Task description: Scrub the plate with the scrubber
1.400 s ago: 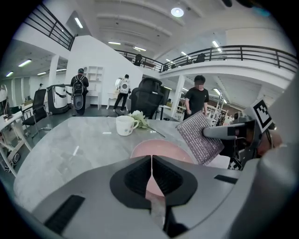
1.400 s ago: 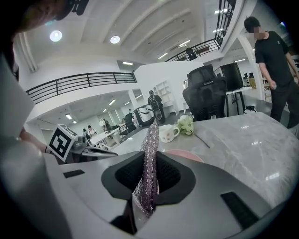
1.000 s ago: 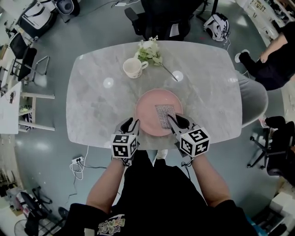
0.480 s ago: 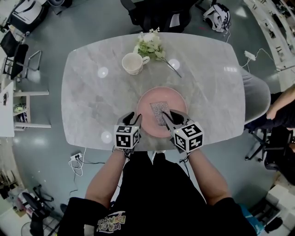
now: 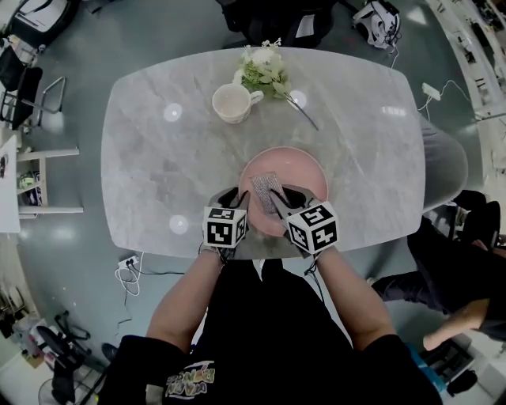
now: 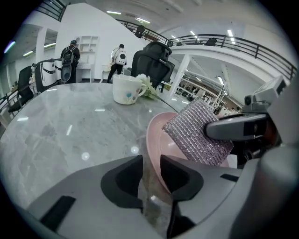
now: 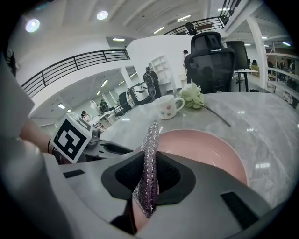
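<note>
A pink plate [image 5: 299, 169] lies on the marble table [image 5: 158, 158] close to its near edge. My right gripper [image 5: 277, 198] is shut on a silvery mesh scrubber [image 5: 266, 188], held on edge over the plate's near left part. The right gripper view shows the scrubber [image 7: 150, 149] pinched between both pads of the right gripper [image 7: 149, 175], with the plate [image 7: 205, 149] beyond. My left gripper [image 5: 236, 198] is at the plate's near left rim. Its jaws have just been closing. In its own view the left gripper [image 6: 152, 169] stands open around the plate's rim [image 6: 158, 140], with a gap still showing, and the scrubber [image 6: 198, 133] hangs to the right.
A white mug [image 5: 233, 103] and a sprig of white flowers [image 5: 265, 70] with a long stem stand at the table's far side. Office chairs [image 5: 269, 16] and a metal stool [image 5: 39, 103] ring the table. A person [image 5: 458, 277] is at the lower right.
Both grippers have come forward and down to the plate. The scrubber has shifted to the plate's left part, and the left gripper now straddles the rim.
</note>
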`<state>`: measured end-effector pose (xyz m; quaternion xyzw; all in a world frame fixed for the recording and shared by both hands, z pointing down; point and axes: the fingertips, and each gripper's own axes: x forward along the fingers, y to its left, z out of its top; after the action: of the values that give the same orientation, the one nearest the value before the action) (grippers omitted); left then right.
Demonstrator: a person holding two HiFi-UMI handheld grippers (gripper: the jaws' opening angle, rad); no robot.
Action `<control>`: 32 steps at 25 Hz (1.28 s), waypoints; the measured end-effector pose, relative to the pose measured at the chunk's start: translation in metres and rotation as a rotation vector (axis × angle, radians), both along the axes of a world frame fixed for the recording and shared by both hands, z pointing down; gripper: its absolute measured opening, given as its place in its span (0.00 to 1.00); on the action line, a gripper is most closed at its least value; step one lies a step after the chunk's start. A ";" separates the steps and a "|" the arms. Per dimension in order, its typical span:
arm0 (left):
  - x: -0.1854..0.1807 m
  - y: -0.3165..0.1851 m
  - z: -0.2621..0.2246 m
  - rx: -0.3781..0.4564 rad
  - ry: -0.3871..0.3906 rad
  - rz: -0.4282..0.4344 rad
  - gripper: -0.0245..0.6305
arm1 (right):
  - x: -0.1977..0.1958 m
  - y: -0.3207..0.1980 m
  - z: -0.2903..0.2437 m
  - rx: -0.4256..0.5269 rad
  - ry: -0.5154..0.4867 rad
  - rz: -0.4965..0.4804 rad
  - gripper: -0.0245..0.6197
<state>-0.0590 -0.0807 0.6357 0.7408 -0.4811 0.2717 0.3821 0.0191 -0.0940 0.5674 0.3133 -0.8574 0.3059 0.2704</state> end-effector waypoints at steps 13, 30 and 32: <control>0.003 -0.006 0.007 0.005 0.004 -0.043 0.14 | -0.018 -0.006 0.035 -0.047 0.135 -0.049 0.15; 0.003 -0.005 0.008 0.013 0.009 -0.097 0.13 | -0.006 -0.014 0.058 0.043 0.359 -0.075 0.15; 0.003 -0.006 0.008 0.011 0.010 -0.096 0.13 | -0.003 -0.017 0.058 0.056 0.378 -0.077 0.15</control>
<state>-0.0563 -0.0865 0.6441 0.7201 -0.5158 0.2468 0.3930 0.0162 -0.1112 0.6254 0.3396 -0.8108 0.2073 0.4292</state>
